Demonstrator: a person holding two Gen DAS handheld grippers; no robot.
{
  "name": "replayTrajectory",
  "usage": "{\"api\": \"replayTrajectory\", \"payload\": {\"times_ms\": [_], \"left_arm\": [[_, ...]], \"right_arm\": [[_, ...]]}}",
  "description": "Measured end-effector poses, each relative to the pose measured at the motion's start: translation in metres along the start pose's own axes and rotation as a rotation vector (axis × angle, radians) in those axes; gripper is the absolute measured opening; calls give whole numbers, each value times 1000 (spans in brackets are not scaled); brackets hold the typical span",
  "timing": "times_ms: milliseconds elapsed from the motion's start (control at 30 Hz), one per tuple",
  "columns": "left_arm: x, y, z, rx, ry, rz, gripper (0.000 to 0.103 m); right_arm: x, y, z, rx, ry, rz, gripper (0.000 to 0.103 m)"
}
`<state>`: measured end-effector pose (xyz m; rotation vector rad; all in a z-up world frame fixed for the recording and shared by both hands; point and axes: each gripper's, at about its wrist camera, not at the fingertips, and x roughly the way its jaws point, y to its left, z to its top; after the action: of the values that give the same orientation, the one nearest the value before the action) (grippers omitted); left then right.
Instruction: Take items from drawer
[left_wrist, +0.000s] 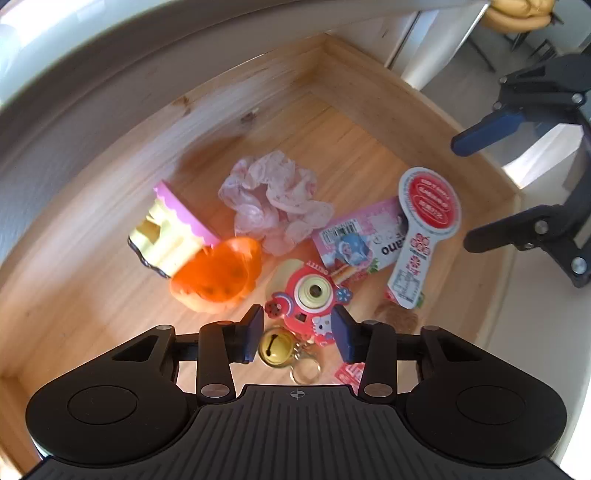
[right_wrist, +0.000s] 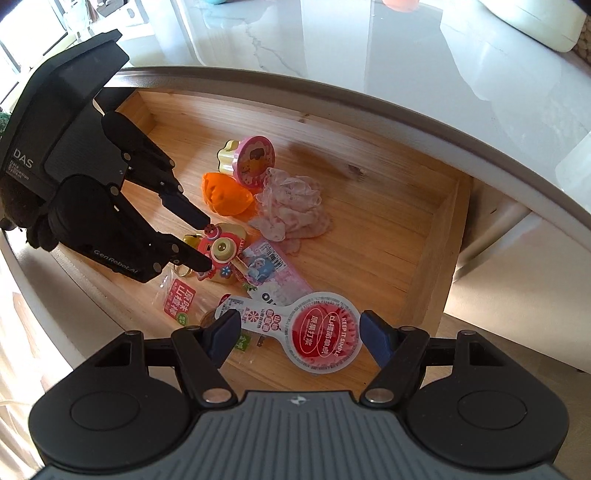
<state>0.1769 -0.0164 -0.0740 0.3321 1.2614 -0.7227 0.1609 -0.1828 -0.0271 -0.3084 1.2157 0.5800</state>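
The wooden drawer (left_wrist: 295, 122) stands pulled out with several small items on its floor. A red camera-shaped keychain toy (left_wrist: 314, 295) with a gold bell (left_wrist: 273, 349) and a ring lies at the near side. My left gripper (left_wrist: 298, 323) points down over it, open, one pad on each side of the toy; I see no firm press. The right wrist view shows the same left gripper (right_wrist: 207, 243) straddling the toy (right_wrist: 221, 251). My right gripper (right_wrist: 299, 325) hangs open above a white spoon-shaped packet with a red round label (right_wrist: 321, 332).
An orange plastic piece (left_wrist: 218, 273), a yellow cup toy with a pink lid (left_wrist: 173, 229), a pink lace scrunchie (left_wrist: 273, 195), a pink card pack (left_wrist: 354, 240) and a red sachet (right_wrist: 177, 295) also lie in the drawer. A white marble top (right_wrist: 332, 55) overhangs its back.
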Motion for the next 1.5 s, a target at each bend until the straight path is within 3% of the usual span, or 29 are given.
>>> {"api": "replayTrajectory", "payload": {"times_ms": [100,433,767,900,1167,1367,1500], "left_arm": [[2,-8,8,1,9,22,45],[14,-19,31,-15,-2,-39,54],[18,-33,43,9,18,-63,51],[11,-35,42,50,8,-48,43],[-41,-35,13,127,-43,2,43],[-95,-22,-20,38,-158,26,43],[-109,-12,-35,-37,-226,20,43]], "right_arm": [[0,2,0,5,0,3,72],[0,0,0,9,-3,6,73],[-33,-15,7,-65,-67,-21,72],[-27,-21,11,-139,-26,-78,72],[17,0,34,-298,86,-10,66],[45,24,33,-440,200,29,65],[50,27,22,-542,260,-41,65]]}}
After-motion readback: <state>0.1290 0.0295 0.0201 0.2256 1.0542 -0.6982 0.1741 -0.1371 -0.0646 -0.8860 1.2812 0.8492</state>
